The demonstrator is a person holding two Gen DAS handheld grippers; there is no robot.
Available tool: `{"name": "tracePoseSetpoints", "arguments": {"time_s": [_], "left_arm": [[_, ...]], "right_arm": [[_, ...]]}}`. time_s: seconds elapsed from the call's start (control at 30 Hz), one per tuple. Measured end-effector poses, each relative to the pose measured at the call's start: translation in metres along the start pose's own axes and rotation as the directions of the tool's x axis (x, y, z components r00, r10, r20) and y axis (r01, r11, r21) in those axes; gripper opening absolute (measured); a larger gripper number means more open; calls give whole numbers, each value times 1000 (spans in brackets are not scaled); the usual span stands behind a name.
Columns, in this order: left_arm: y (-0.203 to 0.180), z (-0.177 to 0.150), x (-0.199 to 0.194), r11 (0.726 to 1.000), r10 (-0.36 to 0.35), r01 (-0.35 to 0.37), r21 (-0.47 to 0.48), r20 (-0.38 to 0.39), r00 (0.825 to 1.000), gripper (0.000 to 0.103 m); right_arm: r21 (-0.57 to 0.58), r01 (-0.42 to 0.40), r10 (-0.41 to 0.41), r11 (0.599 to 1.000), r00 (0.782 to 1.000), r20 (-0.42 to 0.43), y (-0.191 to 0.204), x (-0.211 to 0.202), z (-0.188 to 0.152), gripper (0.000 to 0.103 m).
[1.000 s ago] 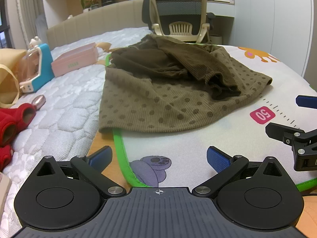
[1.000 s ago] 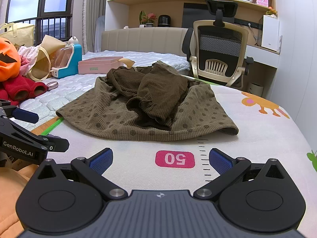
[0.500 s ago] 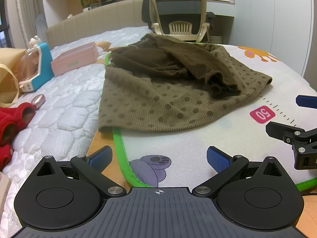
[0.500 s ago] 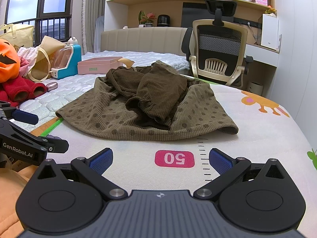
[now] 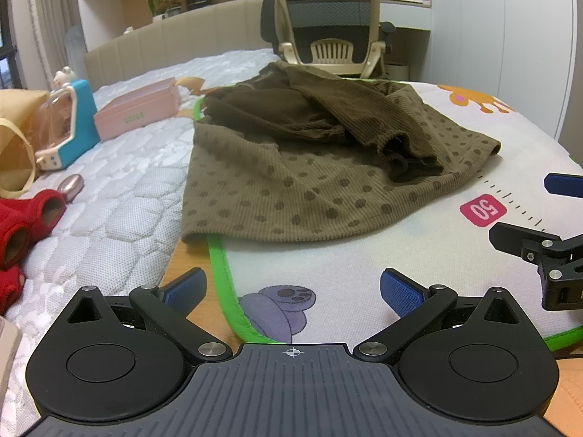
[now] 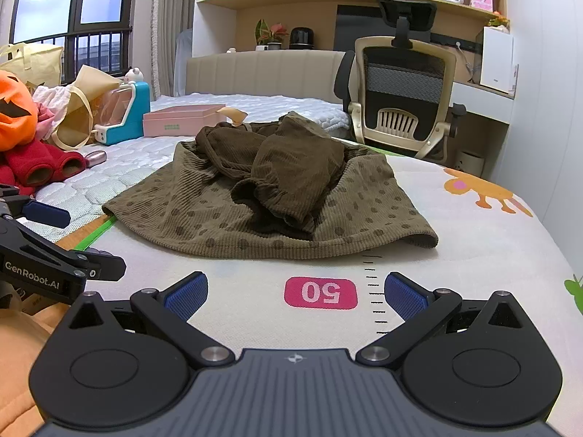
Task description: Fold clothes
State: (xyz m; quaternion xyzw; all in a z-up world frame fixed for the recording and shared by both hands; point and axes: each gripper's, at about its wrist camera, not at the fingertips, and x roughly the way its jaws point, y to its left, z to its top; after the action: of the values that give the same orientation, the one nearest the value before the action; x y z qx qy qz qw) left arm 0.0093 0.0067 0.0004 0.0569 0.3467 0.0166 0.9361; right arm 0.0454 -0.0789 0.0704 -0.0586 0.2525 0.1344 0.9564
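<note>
A brown ribbed garment with dark dots [image 5: 309,182] [image 6: 277,200] lies crumpled on a white play mat [image 5: 364,262] [image 6: 473,240], its darker sleeves bunched on top. My left gripper [image 5: 291,287] is open, low over the mat's green-edged near corner, short of the garment's hem. My right gripper [image 6: 296,293] is open too, hovering over the pink "50" mark [image 6: 320,293], just in front of the hem. Each gripper shows at the edge of the other's view: the right gripper [image 5: 539,218] at the right, the left gripper [image 6: 54,247] at the left.
A quilted mattress [image 5: 120,196] lies left of the mat with a pink box [image 5: 138,113], a blue toy case [image 5: 69,123], red plush items [image 5: 22,225] and a paper bag [image 6: 80,109]. An office chair [image 6: 404,98] stands behind the bed; a white wall [image 5: 528,36] is to the right.
Almost nothing differs: both grippers stay open and nearly still, the left view drifting very slightly. The garment has not moved.
</note>
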Motion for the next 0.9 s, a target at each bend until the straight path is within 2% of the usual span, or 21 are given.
{"name": "tracePoseSetpoints", "arguments": {"time_s": [0.1,0.2,0.4,0.5,0.6,0.7,0.73,0.8,0.87,0.9], "left_arm": [[8,11,5,1000,-8,8,-5,-5,1000,103],[22,39,19,999,-36,36,-22,-13,999,103],[32,97,65,991,-125,126,-39,12,992,103],[41,121,97,984,-173,171,-58,-16,985,103],[63,141,132,960,-261,252,-118,-70,963,103],[92,158,157,930,-321,302,-210,-66,945,103],[100,164,164,926,-320,300,-228,-54,946,103],[113,174,179,937,-278,264,-229,-29,960,103],[125,179,194,938,-256,248,-242,-2,967,103],[132,180,203,931,-260,254,-261,12,966,103]], "right_arm": [[2,-23,23,1000,1000,-18,-4,7,12,103],[66,-95,100,993,992,-80,-20,33,39,103],[257,-167,223,952,953,-204,-70,116,82,103],[226,-139,189,964,957,-218,-79,147,85,103],[212,-137,186,968,954,-233,-82,159,78,103],[211,-138,189,968,950,-247,-83,165,71,103],[207,-132,184,969,949,-255,-81,166,72,103],[161,-108,152,981,943,-295,-72,169,77,103],[90,-139,162,986,925,-344,-65,174,87,103],[89,-184,203,979,928,-311,-67,174,94,103]]}}
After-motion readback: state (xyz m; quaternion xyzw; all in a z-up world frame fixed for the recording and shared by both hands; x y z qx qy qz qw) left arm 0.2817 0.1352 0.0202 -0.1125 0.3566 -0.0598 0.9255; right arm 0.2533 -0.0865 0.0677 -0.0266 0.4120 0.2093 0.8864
